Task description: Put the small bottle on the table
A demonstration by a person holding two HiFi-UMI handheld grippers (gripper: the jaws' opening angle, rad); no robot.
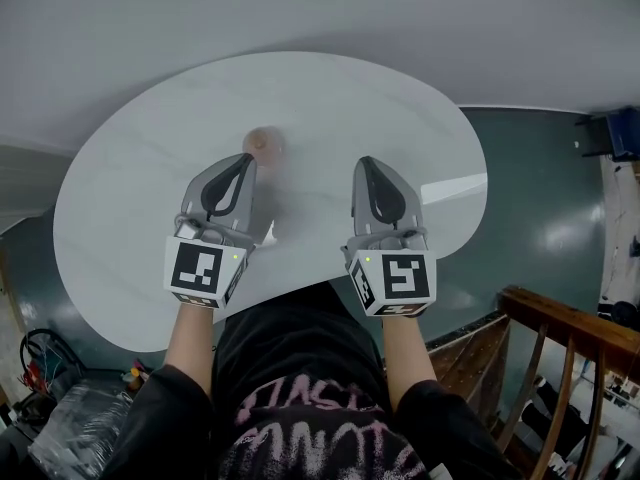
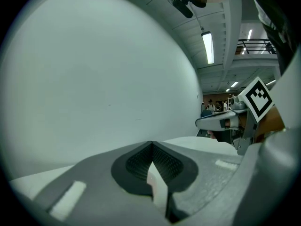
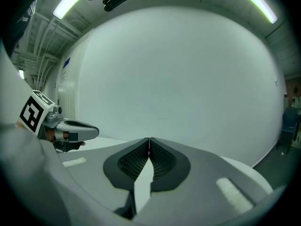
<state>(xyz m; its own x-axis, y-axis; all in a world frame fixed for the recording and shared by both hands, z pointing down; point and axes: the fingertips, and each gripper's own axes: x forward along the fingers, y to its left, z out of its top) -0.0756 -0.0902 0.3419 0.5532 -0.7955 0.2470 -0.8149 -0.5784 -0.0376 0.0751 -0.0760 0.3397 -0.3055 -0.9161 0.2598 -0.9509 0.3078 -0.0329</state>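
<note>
Bottle [image 1: 263,144] sits just beyond closed left claw [image 1: 245,159].

I hold two grippers, the left gripper [image 1: 244,160] and the right gripper [image 1: 367,162], each bearing one marker cube [image 1: 203,268]. Before me: one small bottle [image 1: 262,144], one table [image 1: 330,93] and, off to the side, one wooden railing [image 1: 556,320].

Blurred small bottle [image 1: 263,144], shape indistinct.
</note>
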